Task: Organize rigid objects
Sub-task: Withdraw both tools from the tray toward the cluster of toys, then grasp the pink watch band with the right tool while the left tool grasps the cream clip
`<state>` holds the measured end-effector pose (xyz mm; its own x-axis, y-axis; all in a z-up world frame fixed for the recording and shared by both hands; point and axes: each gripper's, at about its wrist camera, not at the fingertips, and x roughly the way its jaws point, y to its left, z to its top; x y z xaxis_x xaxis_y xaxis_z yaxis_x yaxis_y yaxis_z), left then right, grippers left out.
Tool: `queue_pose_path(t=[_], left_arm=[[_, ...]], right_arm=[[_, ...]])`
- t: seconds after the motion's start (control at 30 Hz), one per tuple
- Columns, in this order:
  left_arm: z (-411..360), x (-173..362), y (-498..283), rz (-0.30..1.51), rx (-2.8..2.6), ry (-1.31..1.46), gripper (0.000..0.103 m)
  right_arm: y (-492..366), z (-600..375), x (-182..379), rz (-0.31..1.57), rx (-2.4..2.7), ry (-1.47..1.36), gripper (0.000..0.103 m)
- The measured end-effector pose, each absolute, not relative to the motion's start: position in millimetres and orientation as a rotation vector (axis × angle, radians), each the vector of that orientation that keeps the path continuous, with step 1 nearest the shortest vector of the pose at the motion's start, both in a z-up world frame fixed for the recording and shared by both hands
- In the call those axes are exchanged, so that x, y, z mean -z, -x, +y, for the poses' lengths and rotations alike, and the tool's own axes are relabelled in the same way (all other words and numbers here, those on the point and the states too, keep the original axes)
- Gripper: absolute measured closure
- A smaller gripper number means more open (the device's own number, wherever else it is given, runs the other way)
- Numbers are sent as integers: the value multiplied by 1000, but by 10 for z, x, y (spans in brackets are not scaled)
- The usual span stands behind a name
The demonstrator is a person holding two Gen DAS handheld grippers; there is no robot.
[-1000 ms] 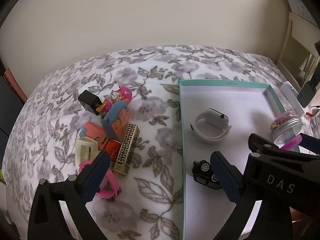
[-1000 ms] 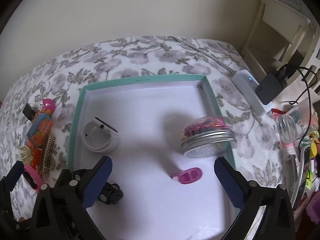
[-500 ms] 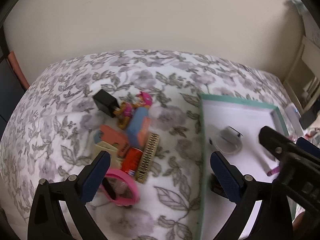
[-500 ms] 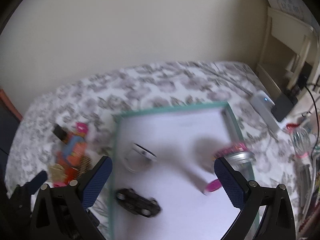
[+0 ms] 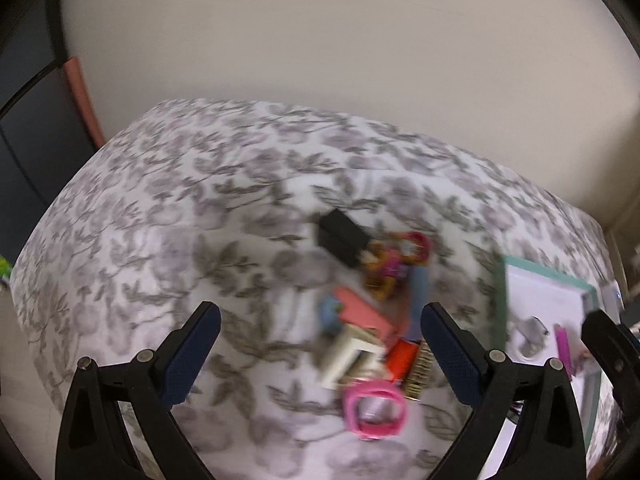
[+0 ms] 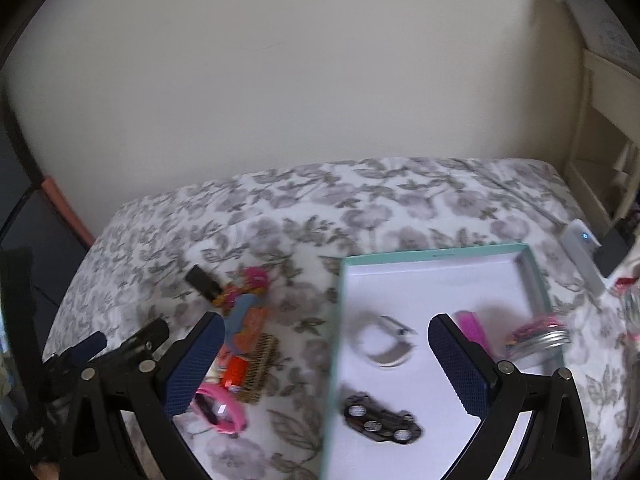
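Note:
A heap of small rigid objects lies on the floral bedspread: a black block (image 5: 342,236), a pink-helmeted toy figure (image 5: 394,260), a salmon piece (image 5: 362,314), a cream frame (image 5: 352,354) and a pink ring (image 5: 374,406). My left gripper (image 5: 318,354) hovers open over this heap, holding nothing. To the right sits a teal-edged white tray (image 6: 436,254) with a white watch (image 6: 384,342), a black toy car (image 6: 380,424), a pink piece (image 6: 474,328) and a metal-lidded jar (image 6: 538,336). Above the tray my right gripper (image 6: 326,366) stands open and empty.
A beige wall rises behind the bed. A white power strip (image 6: 580,254) and a black adapter (image 6: 612,250) lie at the bed's right edge beside cream shelving (image 6: 604,128). Dark furniture (image 5: 28,136) stands to the left. The left gripper's body (image 6: 92,356) shows in the right wrist view.
Both grippers have pulled back and swung left. The left one went from the tray's edge to over the heap. Both now-frames are blurred by motion. Nothing was picked up.

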<state>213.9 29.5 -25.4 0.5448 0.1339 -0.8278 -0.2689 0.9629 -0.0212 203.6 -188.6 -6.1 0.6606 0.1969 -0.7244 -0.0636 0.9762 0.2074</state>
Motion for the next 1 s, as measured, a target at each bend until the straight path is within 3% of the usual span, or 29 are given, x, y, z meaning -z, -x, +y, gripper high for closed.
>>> queue_pose_path(t=[0.5, 1.0], left_arm=[[937, 804, -2143, 1138, -343, 315, 3], [983, 1071, -2148, 1220, -341, 383, 3]], right_arm=[[-2056, -835, 520, 988, -324, 21, 3], [-1995, -637, 1063, 1130, -357, 99, 3]])
